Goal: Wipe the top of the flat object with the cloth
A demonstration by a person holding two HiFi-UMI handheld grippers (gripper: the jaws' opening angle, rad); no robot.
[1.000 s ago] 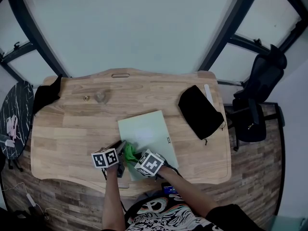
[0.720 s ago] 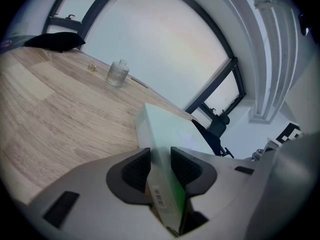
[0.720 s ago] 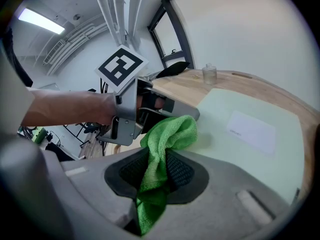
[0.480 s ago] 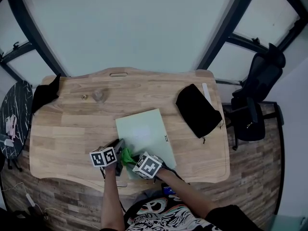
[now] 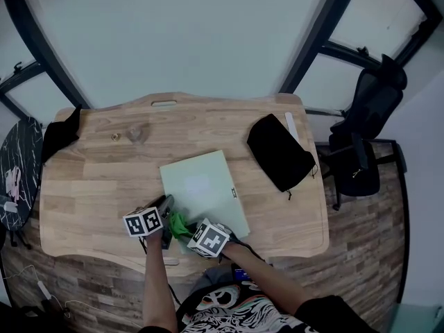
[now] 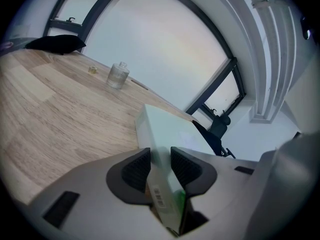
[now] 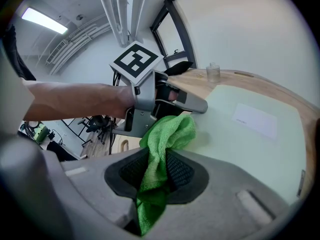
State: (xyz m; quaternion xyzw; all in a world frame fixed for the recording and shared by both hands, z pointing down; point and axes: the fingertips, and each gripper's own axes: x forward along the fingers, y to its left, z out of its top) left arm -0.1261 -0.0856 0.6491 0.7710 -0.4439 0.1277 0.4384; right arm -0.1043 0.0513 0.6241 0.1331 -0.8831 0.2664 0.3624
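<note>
While right gripper point(image 7: 156, 171) pinches cloth point(image 7: 170, 131), left gripper point(image 6: 159, 165) clamps box point(image 6: 170, 129) near barcode label point(image 6: 158, 195).

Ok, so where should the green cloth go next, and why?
Probably slide the right gripper forward so the green cloth sweeps across the flat box. The cloth sits at its near corner, most of the top lies ahead, and the left gripper clamps the box's edge.
</note>
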